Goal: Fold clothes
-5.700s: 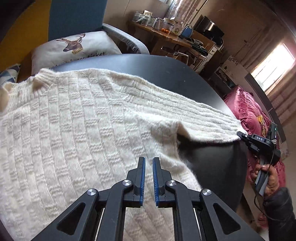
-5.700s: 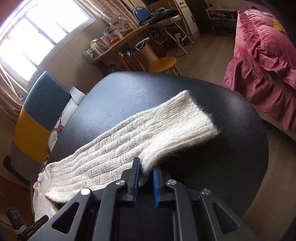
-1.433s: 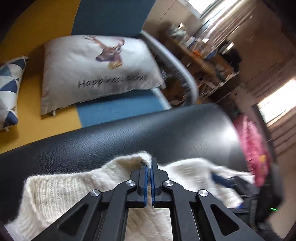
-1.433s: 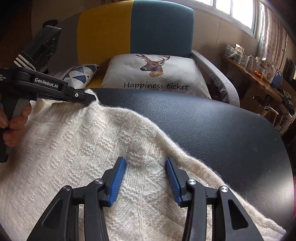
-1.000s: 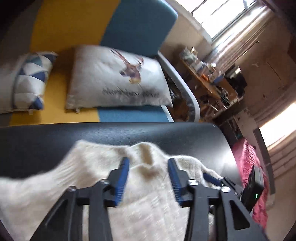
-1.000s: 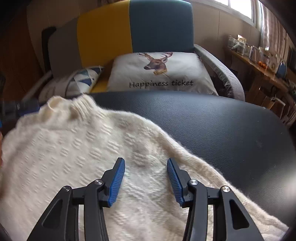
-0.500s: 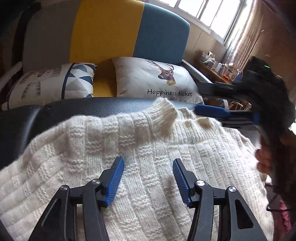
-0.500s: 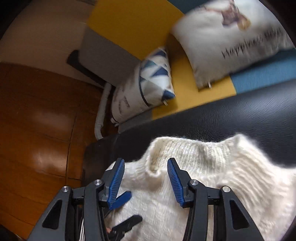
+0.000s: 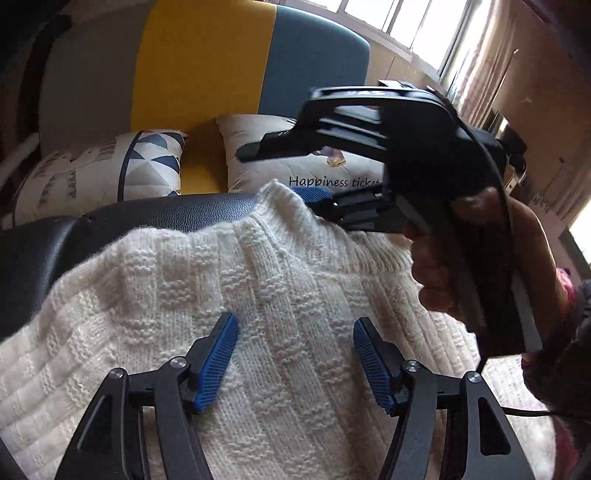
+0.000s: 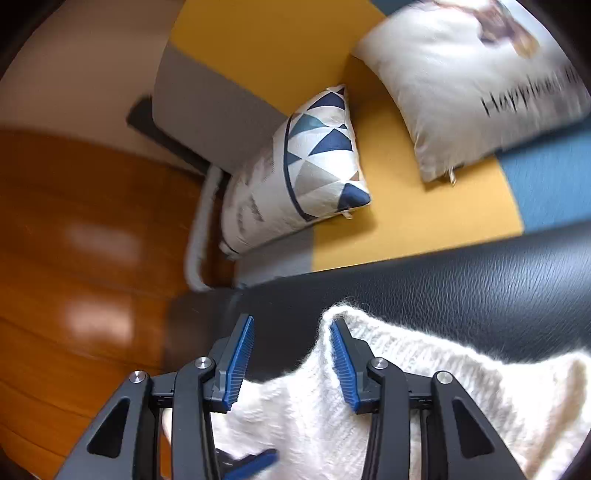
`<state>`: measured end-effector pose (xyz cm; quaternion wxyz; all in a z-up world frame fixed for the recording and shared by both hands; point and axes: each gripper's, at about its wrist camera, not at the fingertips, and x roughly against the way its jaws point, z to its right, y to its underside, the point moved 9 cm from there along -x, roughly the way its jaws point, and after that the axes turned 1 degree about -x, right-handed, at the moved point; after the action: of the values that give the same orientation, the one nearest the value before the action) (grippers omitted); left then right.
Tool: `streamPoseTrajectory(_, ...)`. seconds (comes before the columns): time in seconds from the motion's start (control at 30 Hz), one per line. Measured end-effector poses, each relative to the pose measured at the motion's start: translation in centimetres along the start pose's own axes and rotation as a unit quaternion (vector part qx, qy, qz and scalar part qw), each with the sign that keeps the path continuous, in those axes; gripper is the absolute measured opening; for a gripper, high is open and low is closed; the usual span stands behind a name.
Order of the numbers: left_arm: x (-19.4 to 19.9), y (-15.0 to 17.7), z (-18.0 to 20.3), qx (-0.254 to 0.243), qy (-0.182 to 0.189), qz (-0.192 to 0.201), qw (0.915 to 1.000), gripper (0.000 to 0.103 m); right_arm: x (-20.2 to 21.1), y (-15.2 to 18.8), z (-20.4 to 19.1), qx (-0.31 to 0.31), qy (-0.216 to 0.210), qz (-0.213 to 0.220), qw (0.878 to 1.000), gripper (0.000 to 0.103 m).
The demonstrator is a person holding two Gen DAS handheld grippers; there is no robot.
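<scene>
cream basketweave-knit sweater, rumpled

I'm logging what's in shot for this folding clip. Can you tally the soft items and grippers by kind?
Sweaters: 1, the cream knit sweater on the black table.
Cushions: 2, the triangle-pattern cushion and the "Happiness ticket" cushion.
Hand-held grippers: 2, the left hand-held gripper and the right hand-held gripper, both open.
Total: 5.

Daylight enters from windows at 1 o'clock, overexposed. Right wrist view motion-blurred, floor glare; fisheye edges dark.
</scene>
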<state>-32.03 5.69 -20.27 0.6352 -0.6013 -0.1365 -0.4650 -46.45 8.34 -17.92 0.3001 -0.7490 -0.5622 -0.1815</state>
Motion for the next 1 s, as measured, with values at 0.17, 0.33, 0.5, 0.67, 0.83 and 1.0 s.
streamPoseTrajectory(0.17,-0.1,0.1,0.2,-0.007,-0.003,-0.004,1.0000,0.070,3.8,0.5,-0.4,0.037,0.043,0.024,0.998,0.046)
streamPoseTrajectory(0.33,0.1,0.0,0.0,0.000,0.009,-0.002,1.0000,0.071,7.9,2.7,1.1,0.041,0.056,0.021,0.997,0.046)
streamPoseTrajectory(0.5,0.7,-3.1,-0.9,0.073,0.072,0.006,0.9947,0.060,10.5,4.8,3.7,0.025,0.070,0.005,0.997,0.046)
streamPoseTrajectory(0.67,-1.3,-6.7,1.0,0.072,0.096,0.001,0.9927,0.060,11.6,5.5,8.0,-0.008,0.112,0.015,0.994,0.042)
streamPoseTrajectory(0.83,-5.2,-6.8,-1.1,0.082,0.032,-0.023,0.9958,0.047,12.2,5.4,10.3,-0.023,0.089,0.044,0.995,0.012)
streamPoseTrajectory(1.0,-5.1,-6.2,-2.5,0.078,0.011,-0.008,0.9968,0.033,13.7,6.0,10.7,-0.037,0.077,0.065,0.994,0.020)
